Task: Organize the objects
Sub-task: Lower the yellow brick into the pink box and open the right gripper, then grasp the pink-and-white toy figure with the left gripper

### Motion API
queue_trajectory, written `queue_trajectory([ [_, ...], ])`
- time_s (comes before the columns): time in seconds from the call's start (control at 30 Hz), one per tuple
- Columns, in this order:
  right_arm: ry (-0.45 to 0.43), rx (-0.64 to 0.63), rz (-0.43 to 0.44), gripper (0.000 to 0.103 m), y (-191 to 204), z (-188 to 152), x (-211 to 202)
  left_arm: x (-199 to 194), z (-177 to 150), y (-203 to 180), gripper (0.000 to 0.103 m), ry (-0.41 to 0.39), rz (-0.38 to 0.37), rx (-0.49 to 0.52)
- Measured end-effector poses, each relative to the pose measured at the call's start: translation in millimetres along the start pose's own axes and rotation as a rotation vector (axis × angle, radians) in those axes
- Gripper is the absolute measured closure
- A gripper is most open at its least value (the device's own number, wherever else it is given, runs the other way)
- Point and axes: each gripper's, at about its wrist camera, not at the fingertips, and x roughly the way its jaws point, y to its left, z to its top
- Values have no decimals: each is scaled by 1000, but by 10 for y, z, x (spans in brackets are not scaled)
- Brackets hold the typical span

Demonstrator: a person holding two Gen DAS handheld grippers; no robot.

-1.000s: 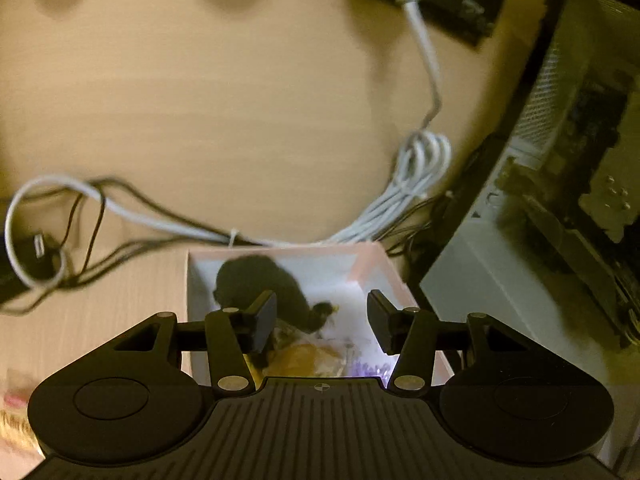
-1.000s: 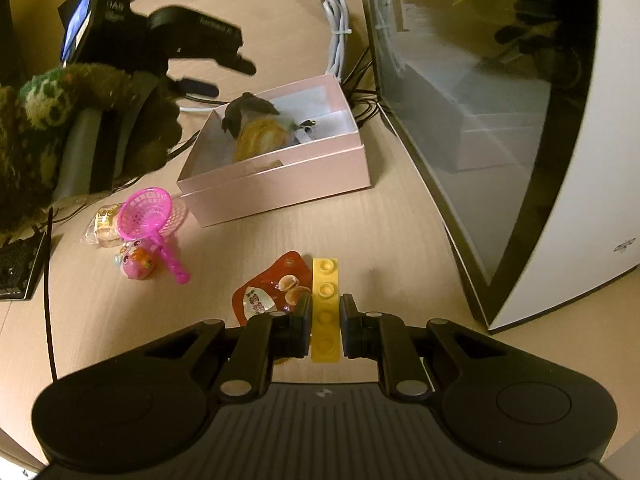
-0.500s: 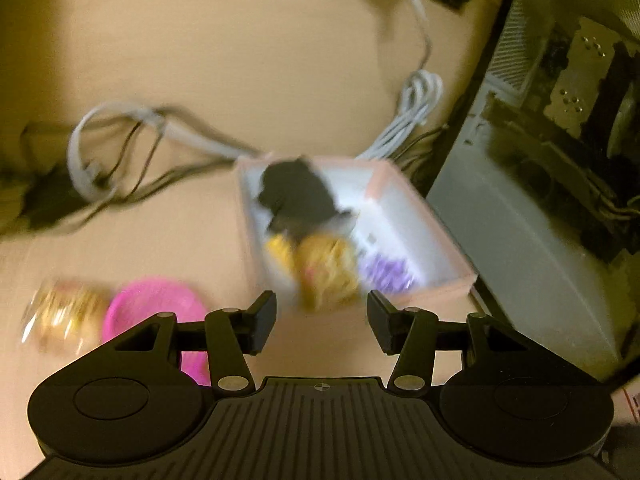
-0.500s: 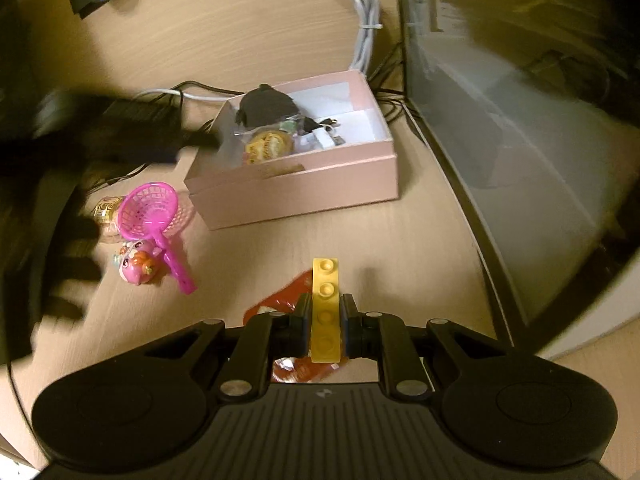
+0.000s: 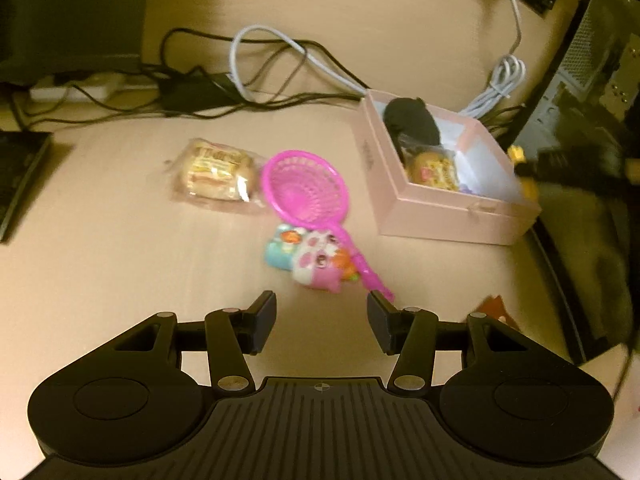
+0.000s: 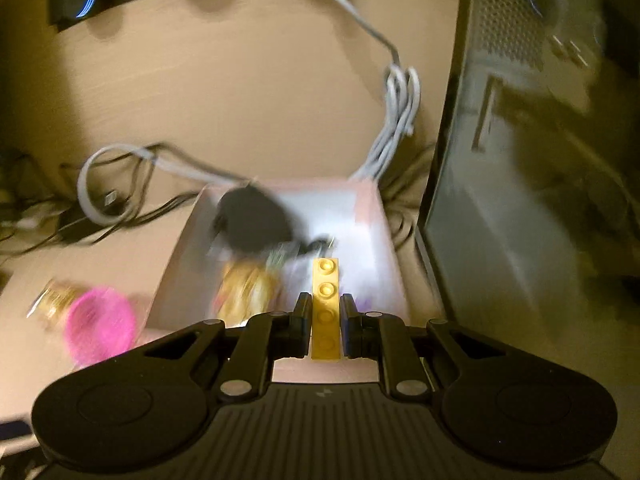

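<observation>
Your right gripper (image 6: pixel 325 314) pinches a yellow brick (image 6: pixel 327 308) over the pink box (image 6: pixel 378 236). Your left gripper (image 5: pixel 322 322) hangs half-open and empty, near the pink net (image 5: pixel 306 190).

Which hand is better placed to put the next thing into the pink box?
Right: its tongs already grip the yellow brick over the pink box. The left tongs are open and empty.

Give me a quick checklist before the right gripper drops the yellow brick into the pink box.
1. Right gripper shut on yellow brick: ok.
2. Brick over the pink box: ok, its tip lies over the opening.
3. Free space in the box beside the black item: ok, right side looks bare.
4. Left gripper open, holding nothing, away from the box: ok.
5. Height above the box floor: cannot tell, view blurred.
</observation>
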Motion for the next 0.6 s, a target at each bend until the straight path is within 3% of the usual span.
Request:
queue_trajectory([
  [0.03,-2,-4,-4,86,-5,51,74,-23,8,15,49,-4,7,-4],
  [0.13,27,-17,-13,44,3,125,272,-82,22,69,49,-16,18,-19],
  [0.4,54,-61,31,32,104,-164,162,-72,-12,137,49,-8,7,-35],
  [0.47,53,-68,35,23,101,-277,61,-50,-15,129,49,-6,-3,-32],
  [0.6,66,-52,53,14,56,-571,-185,5,-29,137,49,-25,-72,-59],
])
